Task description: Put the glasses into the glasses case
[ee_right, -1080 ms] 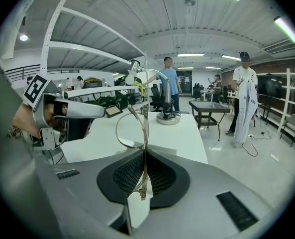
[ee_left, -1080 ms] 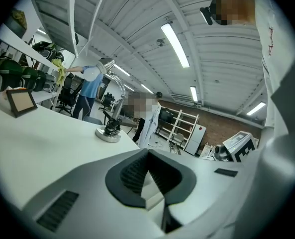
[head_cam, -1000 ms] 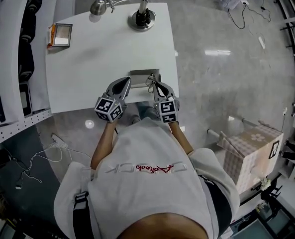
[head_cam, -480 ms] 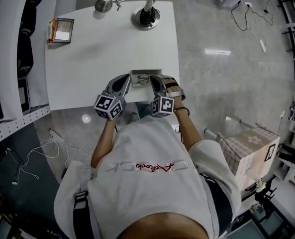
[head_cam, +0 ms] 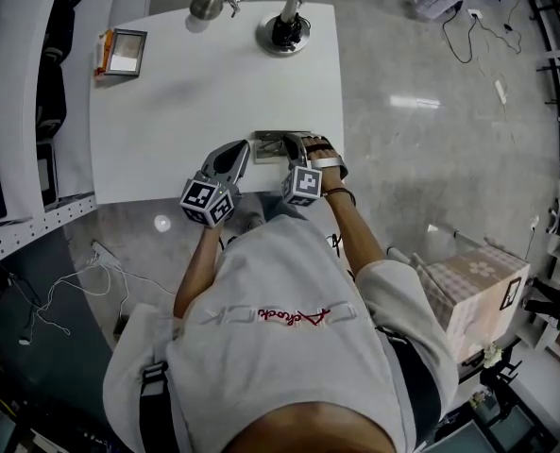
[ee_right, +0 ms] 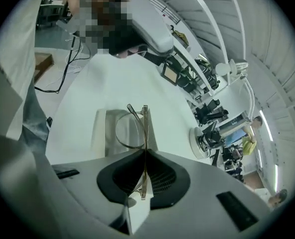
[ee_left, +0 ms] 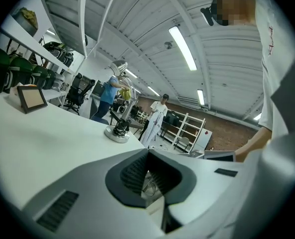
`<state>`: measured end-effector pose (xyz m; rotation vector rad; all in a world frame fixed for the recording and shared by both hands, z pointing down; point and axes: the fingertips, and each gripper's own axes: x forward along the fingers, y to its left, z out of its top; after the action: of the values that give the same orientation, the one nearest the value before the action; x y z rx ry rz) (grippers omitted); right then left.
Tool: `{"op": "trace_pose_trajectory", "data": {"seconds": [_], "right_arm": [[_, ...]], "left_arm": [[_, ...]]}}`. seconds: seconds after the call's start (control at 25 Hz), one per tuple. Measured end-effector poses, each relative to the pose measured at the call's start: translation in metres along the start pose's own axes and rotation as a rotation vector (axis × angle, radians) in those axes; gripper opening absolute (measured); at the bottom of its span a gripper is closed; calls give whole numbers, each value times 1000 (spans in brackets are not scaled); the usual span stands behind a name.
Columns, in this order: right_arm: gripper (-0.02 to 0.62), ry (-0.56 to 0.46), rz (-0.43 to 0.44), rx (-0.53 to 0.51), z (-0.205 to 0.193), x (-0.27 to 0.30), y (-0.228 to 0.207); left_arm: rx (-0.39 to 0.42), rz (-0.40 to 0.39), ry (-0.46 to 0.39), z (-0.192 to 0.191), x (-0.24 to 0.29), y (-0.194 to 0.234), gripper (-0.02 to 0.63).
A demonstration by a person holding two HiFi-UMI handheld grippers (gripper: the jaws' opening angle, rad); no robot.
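Observation:
The grey glasses case [head_cam: 269, 146] lies open near the front edge of the white table [head_cam: 166, 111]. My right gripper [head_cam: 296, 142] is shut on the thin-rimmed glasses [ee_right: 133, 128], pinching one temple arm, with the lenses hanging just over the case [ee_right: 103, 133]. In the head view the gripper hides most of the glasses. My left gripper [head_cam: 238, 151] rests at the case's left end, jaws shut with nothing between them [ee_left: 148, 151].
A desk lamp [head_cam: 281, 28] stands at the table's far edge, and a framed picture [head_cam: 125, 51] sits at the far left corner. Shelving [head_cam: 15, 111] runs along the left. A patterned box [head_cam: 478, 286] sits on the floor to the right.
My right gripper has moved left and turned, carrying the glasses from the case's right end to over the case. The left gripper has stayed in place.

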<state>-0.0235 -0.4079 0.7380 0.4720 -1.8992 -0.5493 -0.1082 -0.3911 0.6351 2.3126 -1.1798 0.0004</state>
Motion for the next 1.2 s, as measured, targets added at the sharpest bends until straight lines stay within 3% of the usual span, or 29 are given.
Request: {"op": "trace_pose_trajectory", "data": {"seconds": [0.24, 0.68, 0.92, 1.2], "right_arm": [[12, 60, 87, -26, -9, 16, 21], [20, 94, 130, -80, -5, 26, 28], [61, 59, 113, -35, 3, 20, 24], [64, 62, 88, -37, 4, 8, 22]], "left_arm": [[-1, 4, -9, -1, -4, -4, 25], [8, 27, -31, 6, -11, 0, 25], [16, 15, -36, 9, -9, -4, 25], [37, -6, -46, 13, -9, -12, 25]]}}
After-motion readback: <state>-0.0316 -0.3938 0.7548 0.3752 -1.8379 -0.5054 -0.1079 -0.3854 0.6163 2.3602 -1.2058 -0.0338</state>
